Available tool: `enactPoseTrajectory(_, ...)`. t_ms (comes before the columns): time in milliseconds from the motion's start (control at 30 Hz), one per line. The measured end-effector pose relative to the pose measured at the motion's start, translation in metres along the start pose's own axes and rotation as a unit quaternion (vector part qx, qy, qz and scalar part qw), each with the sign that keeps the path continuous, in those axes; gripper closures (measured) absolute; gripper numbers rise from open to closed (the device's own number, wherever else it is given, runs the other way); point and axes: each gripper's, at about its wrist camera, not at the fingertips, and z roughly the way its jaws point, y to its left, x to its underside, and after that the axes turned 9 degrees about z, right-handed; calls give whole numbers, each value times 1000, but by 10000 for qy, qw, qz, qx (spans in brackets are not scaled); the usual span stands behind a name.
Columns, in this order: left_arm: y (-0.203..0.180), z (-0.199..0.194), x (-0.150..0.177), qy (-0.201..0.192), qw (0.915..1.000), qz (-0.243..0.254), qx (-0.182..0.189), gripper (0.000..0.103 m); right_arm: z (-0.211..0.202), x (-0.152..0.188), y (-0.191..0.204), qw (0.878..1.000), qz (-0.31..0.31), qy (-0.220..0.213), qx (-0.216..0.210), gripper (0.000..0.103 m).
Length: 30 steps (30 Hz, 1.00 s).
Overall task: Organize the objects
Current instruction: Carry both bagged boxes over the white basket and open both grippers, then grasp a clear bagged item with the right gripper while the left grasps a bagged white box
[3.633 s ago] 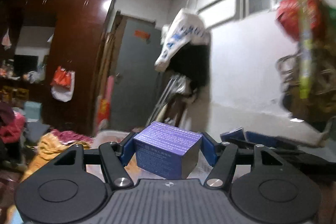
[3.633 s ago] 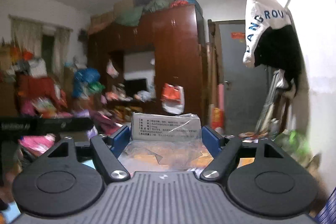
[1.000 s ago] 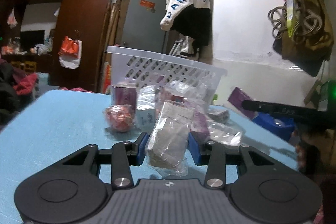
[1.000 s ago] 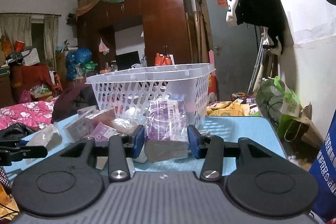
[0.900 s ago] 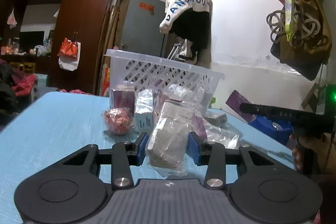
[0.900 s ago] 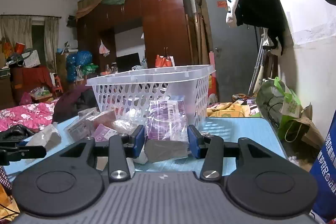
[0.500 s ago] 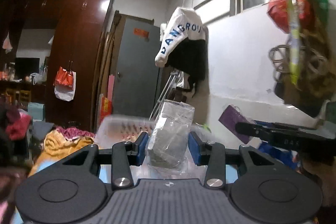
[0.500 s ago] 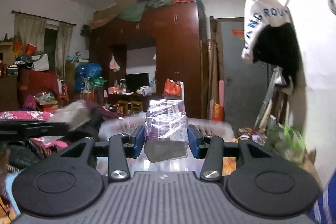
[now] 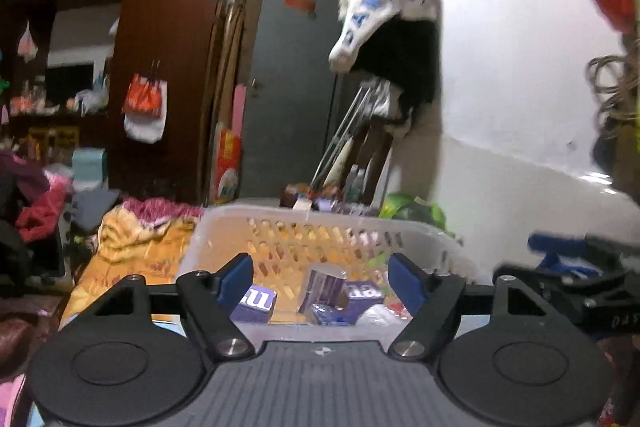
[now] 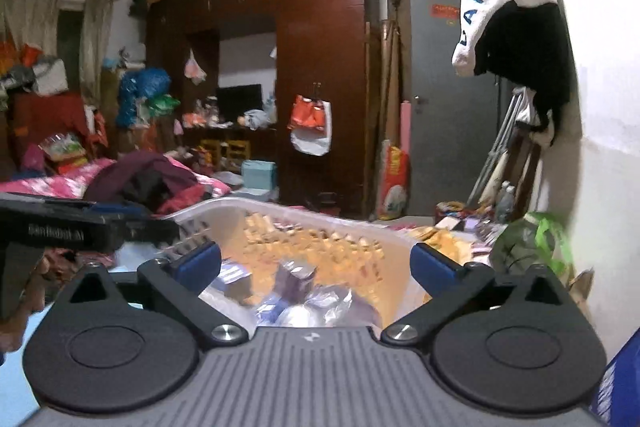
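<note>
Both grippers over the white perforated plastic laundry basket (image 9: 320, 227), which is at 12 o'clock from each wrist. My left gripper (image 9: 322, 277) has jaws opening, blue pads apart, nothing pinched; purple cardboard boxes (image 9: 324, 287) lie loose on the basket floor beyond the tips. My right gripper (image 10: 316, 263) has jaws opening to full spread, also empty; a clear-wrapped purple packet (image 10: 298, 277) sits below it, blurred. I judge both are held above the rim so items drop in instead of being placed. Basket looks part filled; more items may remain, can't tell. The surface under the basket is barely visible. Room: dark wooden wardrobe (image 10: 320, 67) at 12, grey door (image 10: 448, 107) at 1, white wall at 3, cluttered bed at 9.
</note>
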Motion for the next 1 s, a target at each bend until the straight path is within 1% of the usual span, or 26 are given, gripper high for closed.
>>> enactPoseTrajectory(67, -5, -23, 14, -99, 9998, 193, -5, 17, -18, 16, -7, 9996, 174, 2, -229, 0)
enactPoseTrajectory(100, -7, -29, 24, -52, 9997, 256, -44, 17, -25, 27, -10, 9990, 246, 54, -371, 0)
enactPoseTrajectory(167, -12, -38, 49, 93, 9993, 324, -130, 17, -27, 52, -13, 9976, 335, 439, -412, 0)
enactPoseTrajectory(200, -14, -41, 63, 150, 9993, 322, -114, 17, -29, 67, -13, 9967, 344, 599, -416, 0)
enactPoseTrajectory(300, -15, -42, 90, 265, 9993, 224, -119, 17, -29, 104, -12, 9914, 518, 1069, -557, 0)
enactPoseTrajectory(400, -16, -37, 103, 388, 9989, 187, -199, 17, -31, 116, -9, 9902, 576, 1123, -605, 0)
enactPoseTrajectory(467, -15, -33, 109, 488, 9984, 158, -251, 18, -31, 120, -6, 9910, 516, 1111, -546, 4)
enactPoseTrajectory(500, -14, -30, 110, 537, 9981, 140, -264, 20, -32, 119, -7, 9912, 517, 1081, -559, 7)
enactPoseTrajectory(567, -11, -31, 113, 593, 9979, 43, -250, 34, -33, 120, -7, 9919, 513, 1017, -567, 16)
enactPoseTrajectory(600, -10, -31, 114, 629, 9978, 4, -205, 35, -30, 120, -6, 9911, 468, 1085, -609, 24)
enactPoseTrajectory(633, -10, -31, 114, 647, 9977, -3, -200, 36, -28, 123, -5, 9898, 435, 1188, -655, 29)
enactPoseTrajectory(667, -12, -33, 114, 637, 9977, 36, -227, 37, -28, 125, -3, 9891, 390, 1251, -674, 32)
enactPoseTrajectory(733, -19, -30, 115, 733, 9966, 194, -312, 37, -28, 130, 2, 9878, 263, 1361, -705, 41)
enactPoseTrajectory(767, -24, -28, 115, 780, 9955, 352, -415, 37, -28, 133, 5, 9874, 221, 1408, -690, 43)
enactPoseTrajectory(867, -30, -25, 115, 823, 9939, 478, -566, 37, -27, 136, 6, 9863, 168, 1491, -682, 49)
enactPoseTrajectory(933, -32, -26, 116, 838, 9931, 548, -608, 37, -27, 137, 5, 9849, 168, 1562, -729, 60)
enactPoseTrajectory(967, -32, -27, 116, 840, 9930, 550, -620, 40, -27, 139, 6, 9842, 161, 1599, -737, 62)
enactPoseTrajectory(1000, -32, -29, 116, 819, 9933, 544, -613, 46, -27, 139, 7, 9841, 133, 1616, -731, 62)
